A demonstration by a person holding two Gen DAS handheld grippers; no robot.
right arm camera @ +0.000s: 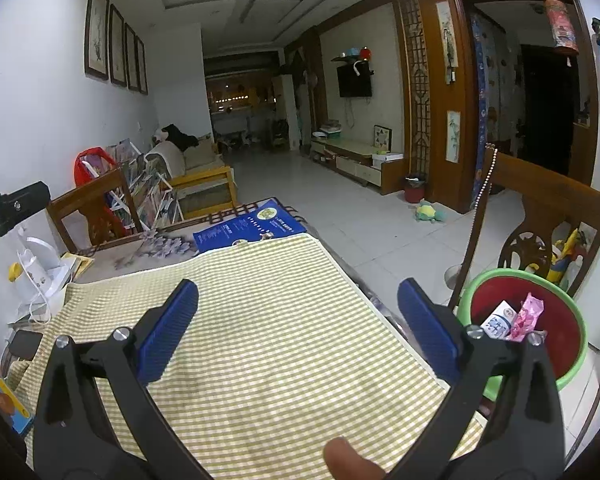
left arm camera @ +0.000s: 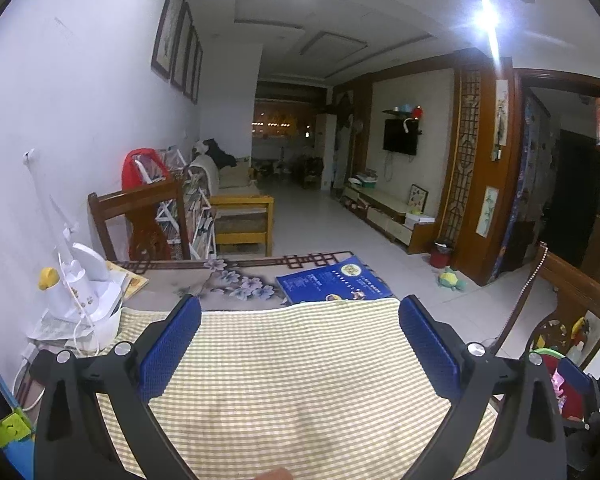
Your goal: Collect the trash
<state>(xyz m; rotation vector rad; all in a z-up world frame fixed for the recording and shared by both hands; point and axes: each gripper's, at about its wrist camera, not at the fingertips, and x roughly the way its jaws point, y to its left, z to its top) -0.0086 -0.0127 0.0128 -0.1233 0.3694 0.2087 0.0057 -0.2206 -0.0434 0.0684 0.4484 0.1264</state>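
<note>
Both grippers, left gripper and right gripper, are held level above the checked cloth on the tabletop, jaws spread wide and holding nothing. The trash, a small carton and a pink wrapper, is seen in the red basin beside the tabletop. Both are judged light and crushable; the wrapper is best pinched at its crimped end.

The room is dim with a bluish cast. A ceiling lamp flares white and streaks downward in the left wrist view. Beyond the television the far end sinks into darkness. Fisheye bending curves the walls, and black corners frame both pictures.
</note>
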